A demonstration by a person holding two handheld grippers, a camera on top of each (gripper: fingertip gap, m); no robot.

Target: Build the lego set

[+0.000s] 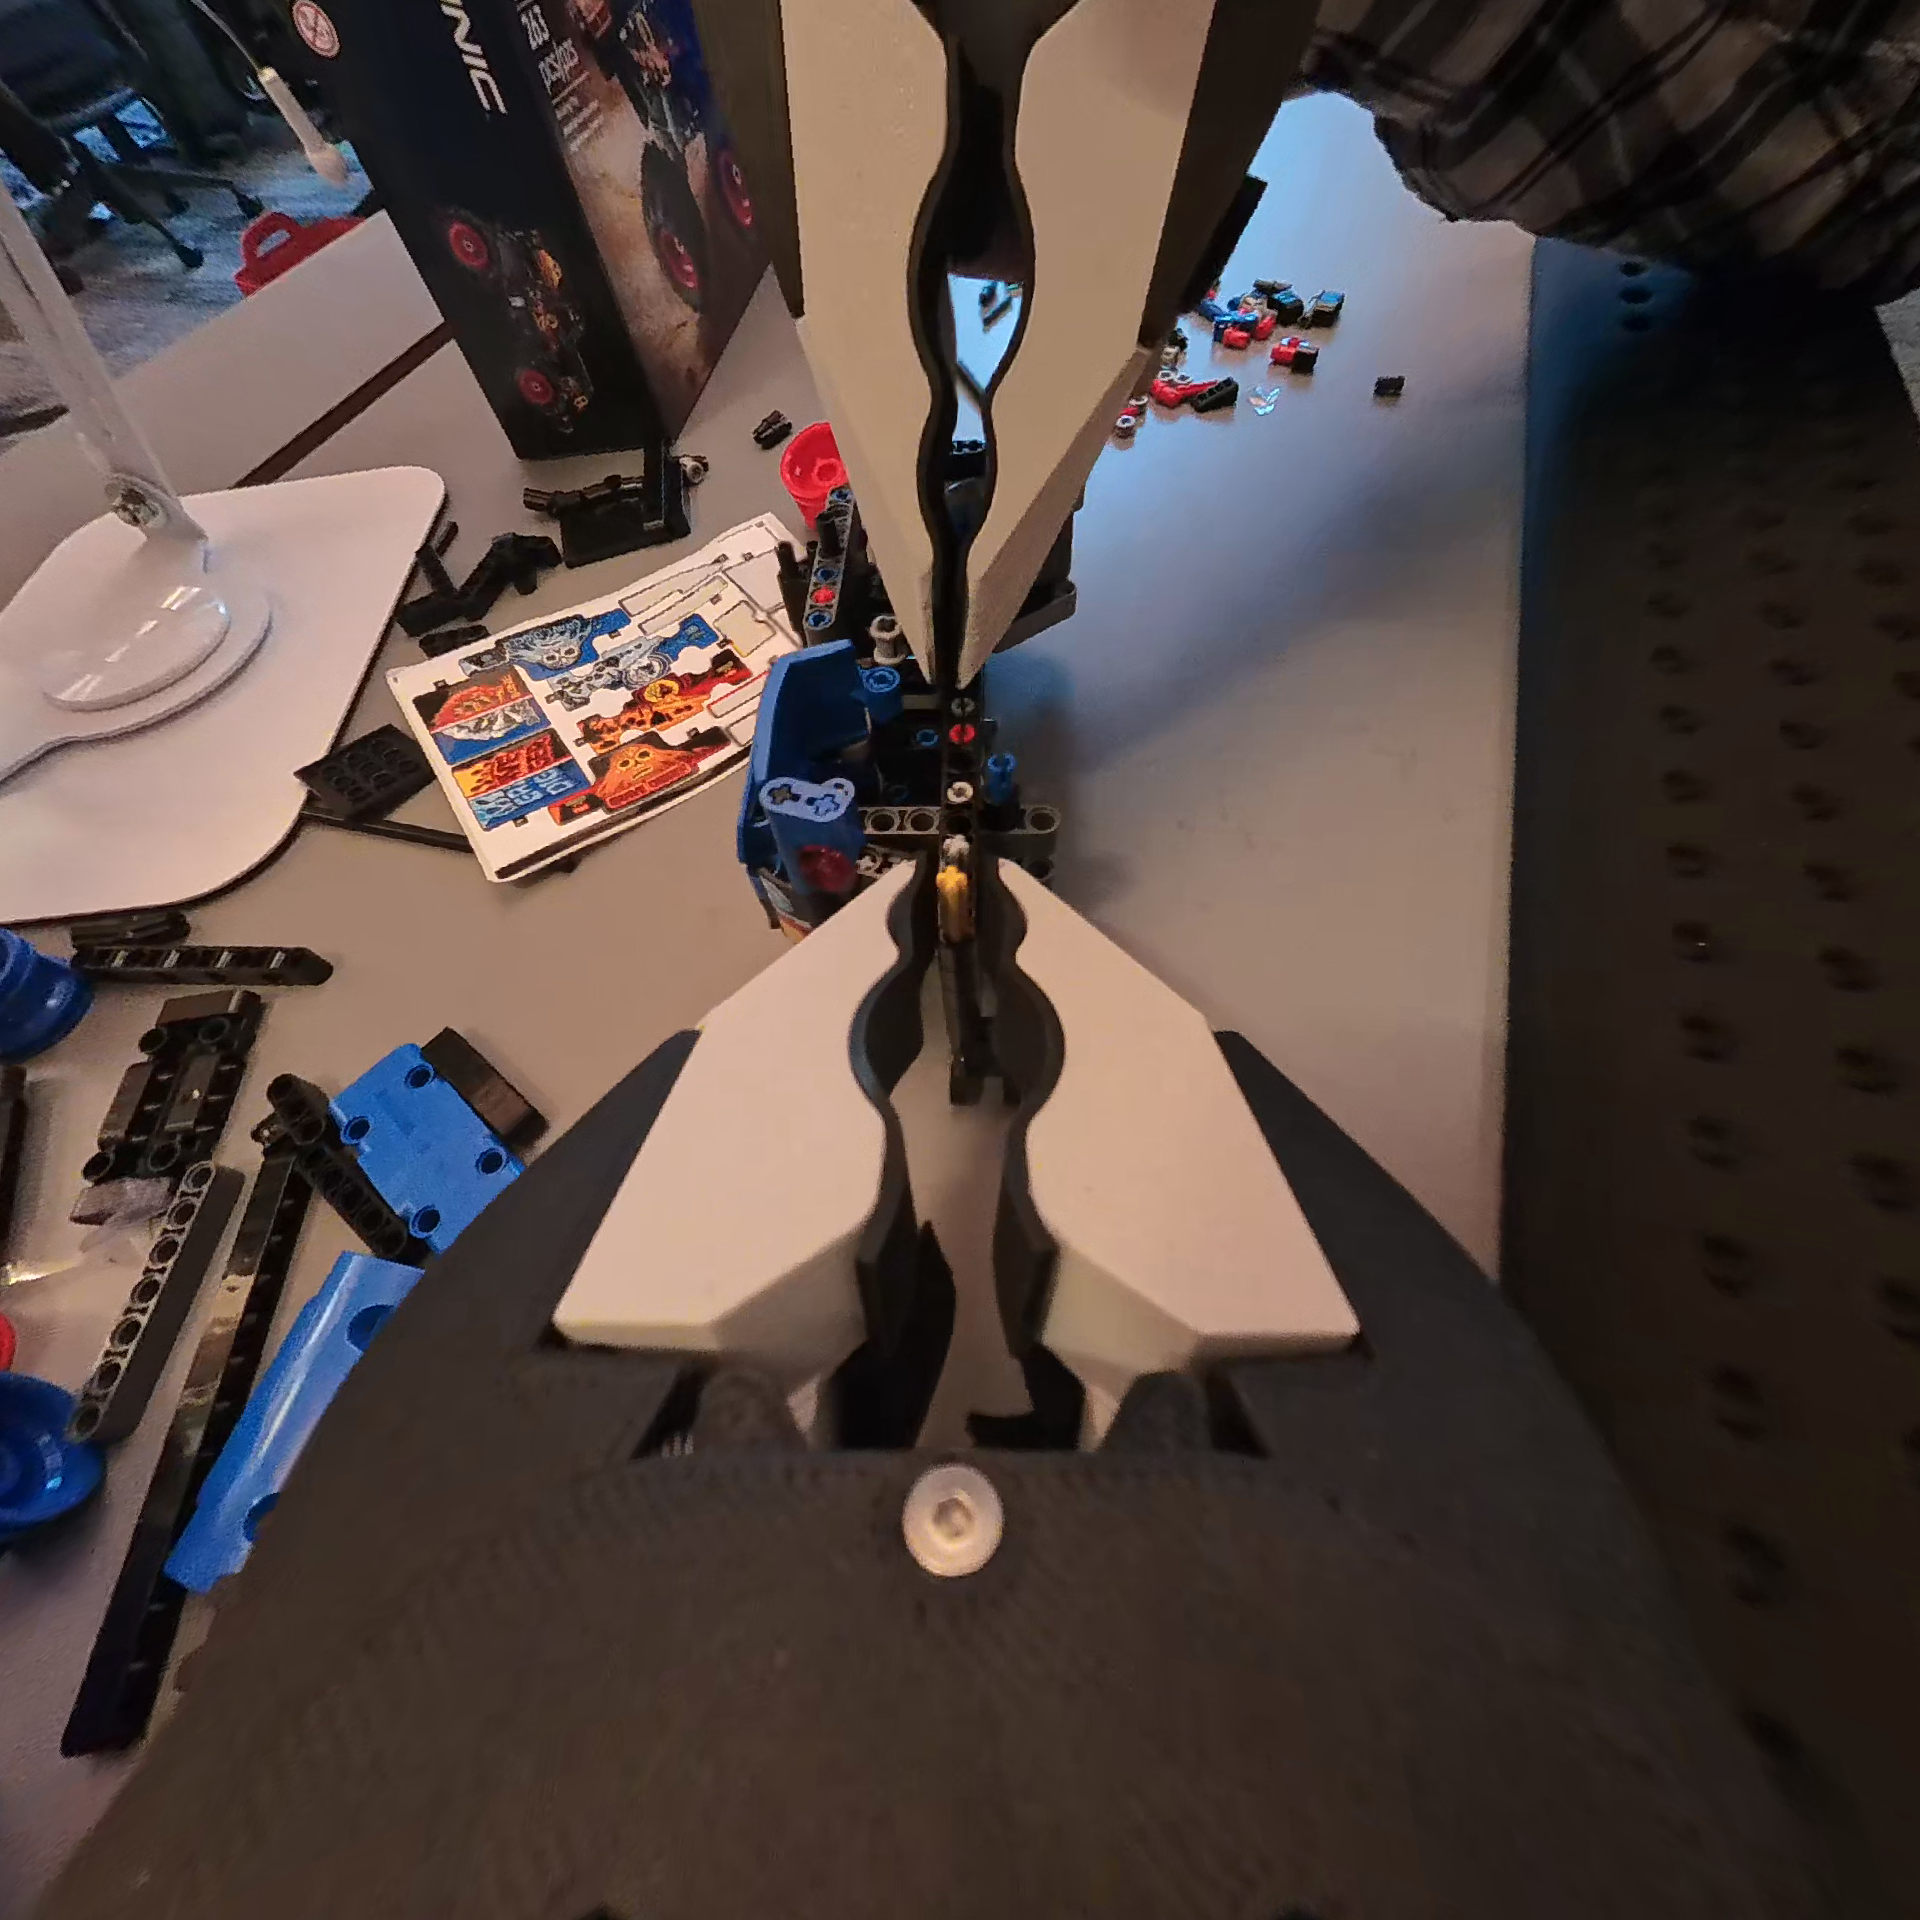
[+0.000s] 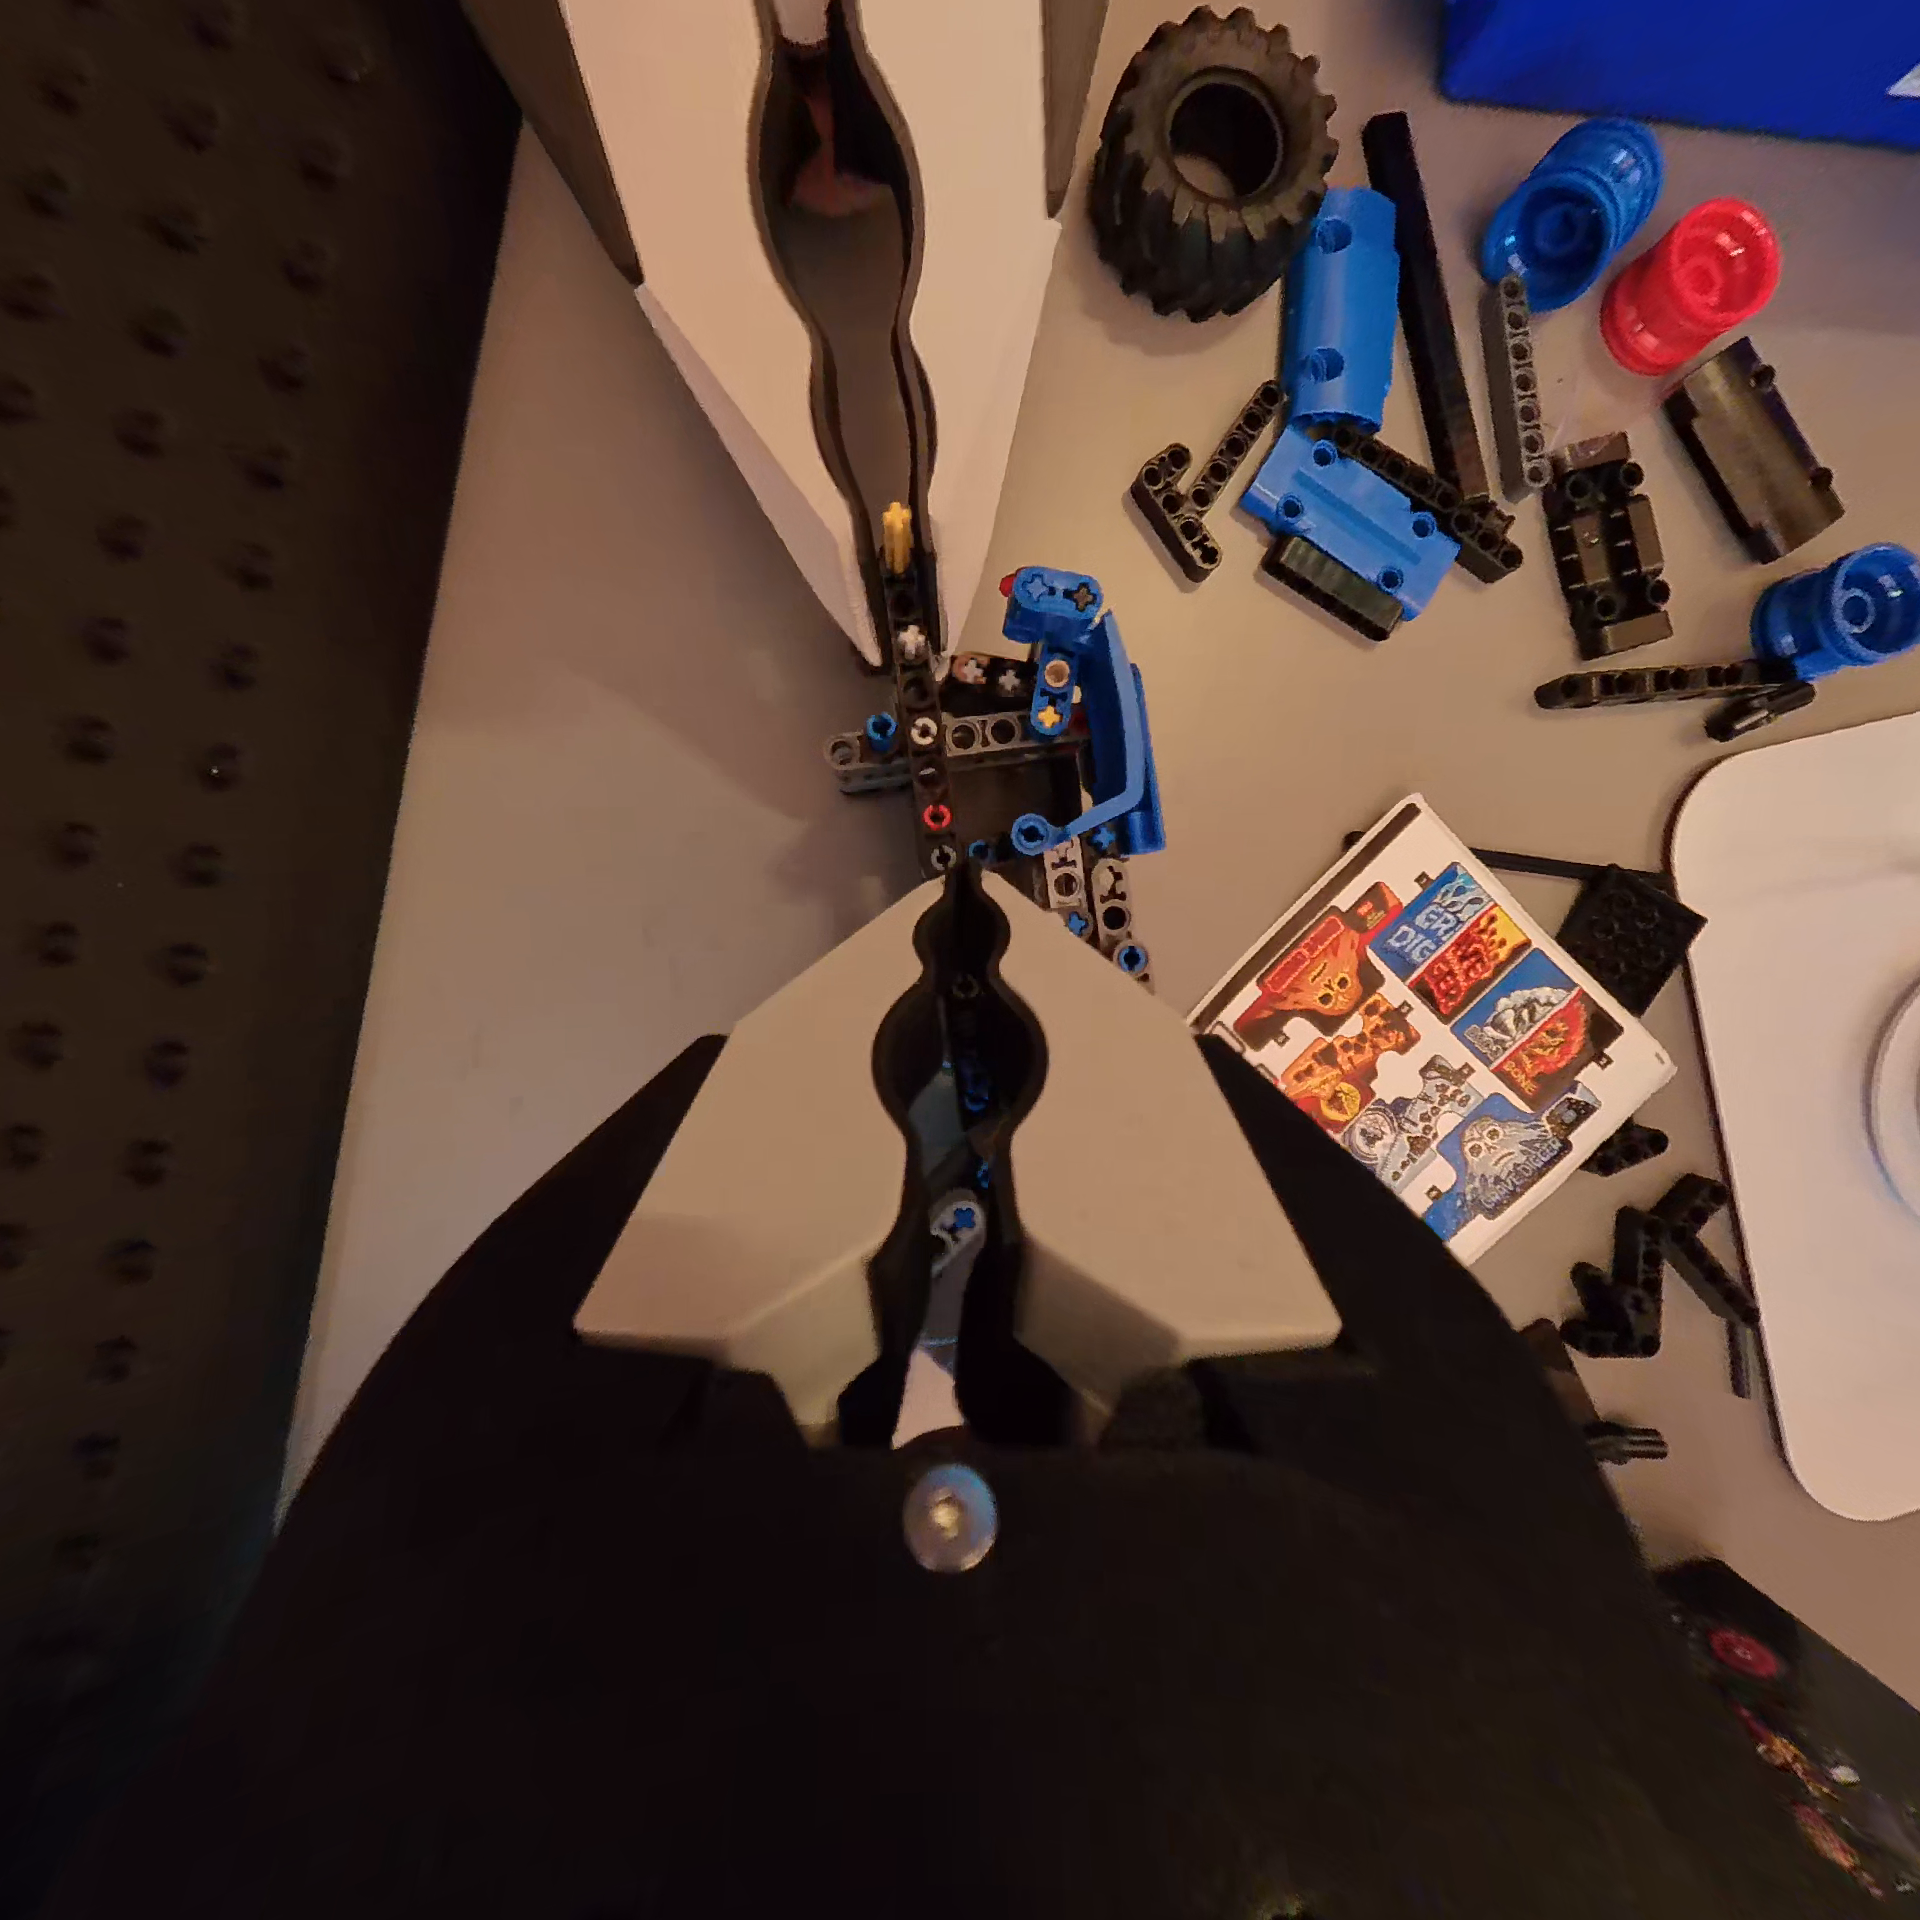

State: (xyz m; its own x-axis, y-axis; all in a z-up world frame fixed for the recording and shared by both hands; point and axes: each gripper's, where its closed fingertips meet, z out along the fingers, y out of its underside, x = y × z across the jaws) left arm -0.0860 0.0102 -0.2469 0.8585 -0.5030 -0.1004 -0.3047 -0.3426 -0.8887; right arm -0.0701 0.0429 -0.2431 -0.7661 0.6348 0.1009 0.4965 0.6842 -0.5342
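Observation:
A partly built Lego chassis [image 1: 961, 774] of black beams with a blue curved panel [image 1: 800, 748] stands on the grey table. My left gripper [image 1: 956, 888] is shut on one end of its long black beam, by a yellow axle [image 1: 953, 896]. My right gripper [image 1: 951, 670] comes from the far side and is shut on the beam's other end. In the right wrist view the right gripper [image 2: 954, 883] pinches the near end of the chassis [image 2: 940, 769], and the left gripper [image 2: 904, 629] holds the far end by the yellow axle [image 2: 896, 530]. The blue panel [image 2: 1117, 727] sits to the right.
A sticker sheet [image 1: 603, 717] lies left of the chassis. Loose black beams and blue panels [image 1: 312, 1174] lie at the near left. The set's box [image 1: 561, 208], a white lamp base [image 1: 187, 644], small parts [image 1: 1247, 343], a tyre [image 2: 1210, 156], wheel hubs [image 2: 1683, 286] and a dark perforated mat [image 1: 1714, 935] surround it.

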